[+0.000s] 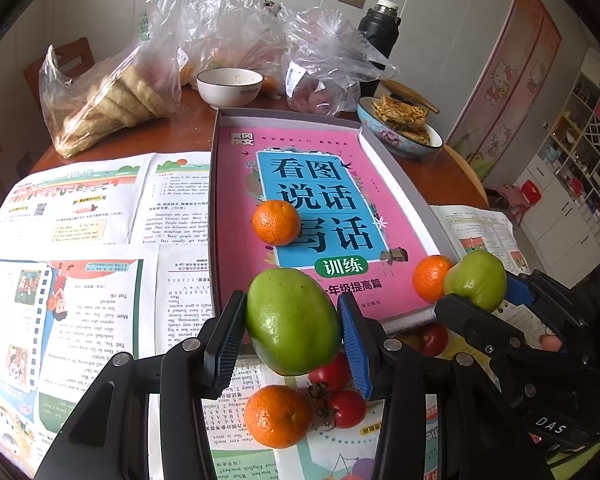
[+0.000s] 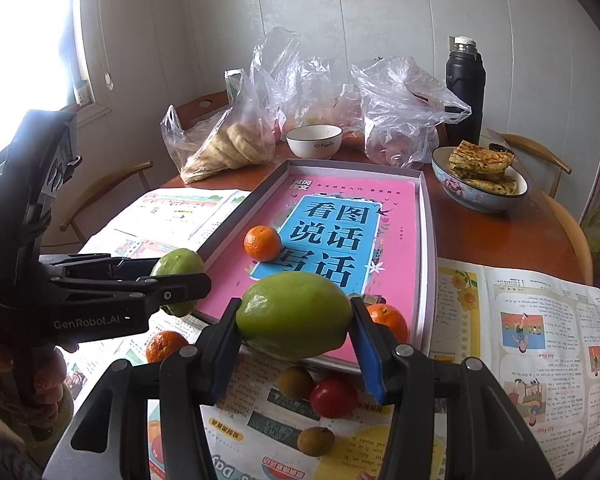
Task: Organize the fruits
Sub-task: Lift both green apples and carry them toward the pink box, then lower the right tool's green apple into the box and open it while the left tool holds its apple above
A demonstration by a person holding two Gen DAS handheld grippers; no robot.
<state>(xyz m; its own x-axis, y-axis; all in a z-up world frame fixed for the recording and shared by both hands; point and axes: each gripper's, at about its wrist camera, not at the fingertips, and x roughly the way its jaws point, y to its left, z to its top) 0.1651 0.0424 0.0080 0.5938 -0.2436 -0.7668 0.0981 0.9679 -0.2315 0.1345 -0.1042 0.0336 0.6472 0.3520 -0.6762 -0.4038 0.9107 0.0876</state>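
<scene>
My left gripper is shut on a green fruit, held above the newspaper at the near edge of the grey tray. My right gripper is shut on a second green fruit, also over the tray's near edge. Each gripper shows in the other view: the right gripper at the right, the left gripper at the left. Two oranges lie in the tray on a pink book. On the paper below lie an orange, red tomatoes and brown longans.
Behind the tray stand a white bowl, plastic bags of bread and fruit, a black flask and a blue bowl of flatbread. Open newspapers cover the round wooden table; wooden chairs surround it.
</scene>
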